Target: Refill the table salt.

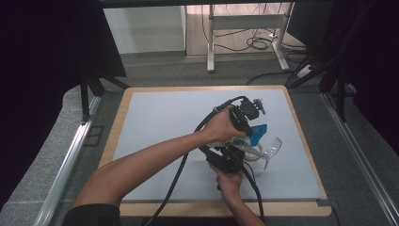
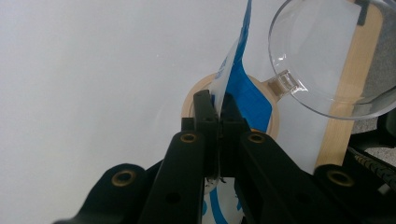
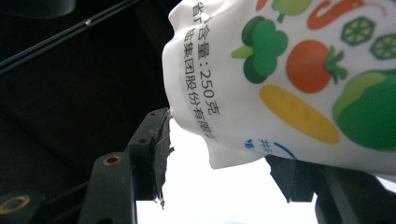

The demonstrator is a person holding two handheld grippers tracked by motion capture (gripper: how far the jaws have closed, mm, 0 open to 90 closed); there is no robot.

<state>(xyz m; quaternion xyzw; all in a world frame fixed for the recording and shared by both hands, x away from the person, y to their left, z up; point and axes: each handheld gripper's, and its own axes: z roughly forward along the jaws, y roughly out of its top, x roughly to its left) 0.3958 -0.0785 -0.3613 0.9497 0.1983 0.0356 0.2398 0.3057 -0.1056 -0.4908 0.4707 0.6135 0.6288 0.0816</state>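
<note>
A white and blue pouch printed with vegetables is held up over a round wooden coaster at the table's right side. My left gripper comes down from above, and its jaws are shut on the pouch's thin blue edge. My right gripper reaches in from the near side. The pouch's bulging body sits between its jaws, with the left pad touching the pouch's side. A clear glass cup lies tilted just right of the coaster.
A pale grey mat covers the wood-rimmed table, whose right edge is close behind the cup. Cables trail from both grippers toward the near edge. Desk legs and loose cables stand on the floor beyond the table.
</note>
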